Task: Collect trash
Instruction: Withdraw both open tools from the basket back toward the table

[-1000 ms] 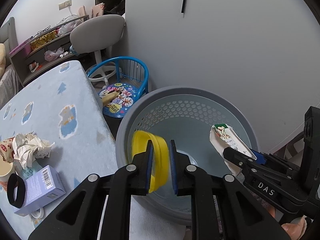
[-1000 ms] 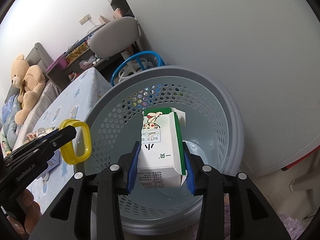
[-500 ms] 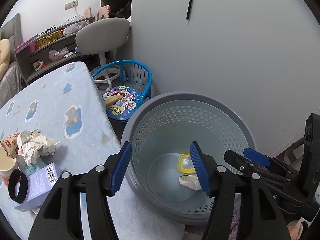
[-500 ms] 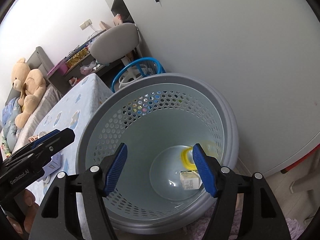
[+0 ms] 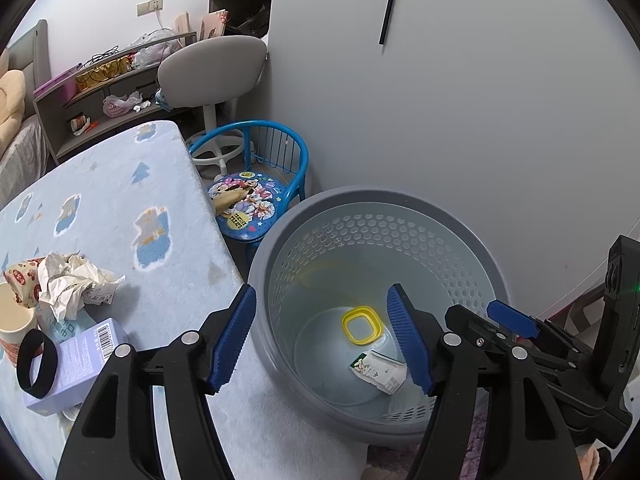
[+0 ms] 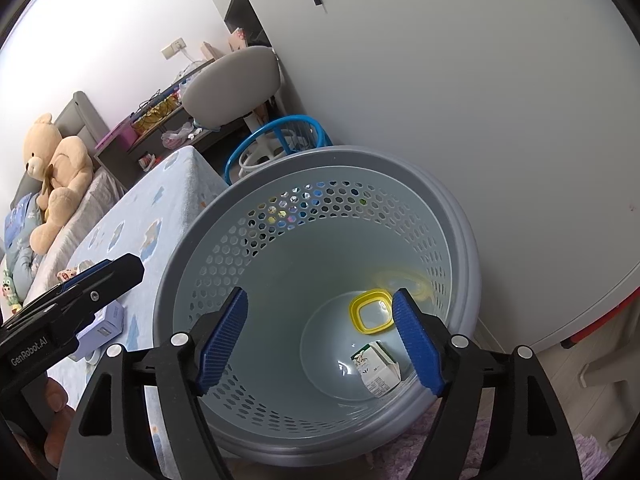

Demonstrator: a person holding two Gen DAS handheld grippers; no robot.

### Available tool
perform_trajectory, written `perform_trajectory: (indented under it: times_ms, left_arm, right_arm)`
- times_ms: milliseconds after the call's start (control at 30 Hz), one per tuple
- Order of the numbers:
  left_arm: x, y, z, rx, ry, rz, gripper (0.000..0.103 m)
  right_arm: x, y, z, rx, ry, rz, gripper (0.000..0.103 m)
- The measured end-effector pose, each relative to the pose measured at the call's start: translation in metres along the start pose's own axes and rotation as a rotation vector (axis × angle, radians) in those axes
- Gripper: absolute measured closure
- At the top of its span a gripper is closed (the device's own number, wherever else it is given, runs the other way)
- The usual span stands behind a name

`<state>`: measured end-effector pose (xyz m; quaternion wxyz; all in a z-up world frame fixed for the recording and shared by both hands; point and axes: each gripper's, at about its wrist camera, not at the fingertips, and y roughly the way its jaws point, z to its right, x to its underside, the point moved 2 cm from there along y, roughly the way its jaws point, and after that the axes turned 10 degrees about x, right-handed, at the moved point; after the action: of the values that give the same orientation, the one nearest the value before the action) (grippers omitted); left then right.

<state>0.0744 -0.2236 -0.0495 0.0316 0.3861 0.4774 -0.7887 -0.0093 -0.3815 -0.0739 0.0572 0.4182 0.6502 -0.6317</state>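
Observation:
Both grippers hang over a grey perforated basket [image 5: 360, 196] [image 6: 400, 164]. My left gripper [image 5: 320, 320] has its jaws opening, with nothing between them. My right gripper [image 6: 320, 316] is also opening and holds nothing; its tip shows at the right of the left wrist view [image 5: 508, 316]. On the basket floor lie a yellow lid [image 5: 346, 322] [image 6: 354, 312] and a small milk carton [image 5: 378, 372] [image 6: 376, 368]. On the blue patterned table [image 5: 120, 200] to the left lie crumpled paper [image 5: 72, 284], a purple box [image 5: 76, 360], a black band [image 5: 34, 360] and a paper cup [image 5: 12, 320].
A blue child's chair [image 5: 256, 200] stands between the table and the basket. Behind it are a grey swivel chair [image 5: 212, 68] and a cluttered shelf [image 5: 100, 80]. A white wardrobe [image 5: 480, 100] rises right behind the basket. A teddy bear [image 6: 56, 176] sits on a bed.
A second ago the left gripper was shut on the yellow lid and the right on the milk carton, above the basket. Both have opened, and the two things now lie on the basket floor.

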Motion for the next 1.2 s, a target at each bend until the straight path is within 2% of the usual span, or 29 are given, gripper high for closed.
perform_trajectory:
  times_ms: [233, 667, 1200]
  left_arm:
    - [0.003, -0.011, -0.004, -0.007, -0.011, 0.021, 0.035]
    - [0.02, -0.043, -0.027, -0.027, -0.05, 0.06, 0.034]
    - [0.052, -0.101, -0.083, -0.102, -0.133, 0.128, 0.034]
  right_arm:
    - [0.003, -0.006, -0.007, 0.008, -0.018, 0.013, 0.025]
    - [0.014, -0.027, -0.03, 0.015, -0.054, 0.044, 0.009]
    - [0.038, -0.054, -0.101, -0.056, -0.149, 0.062, 0.008]
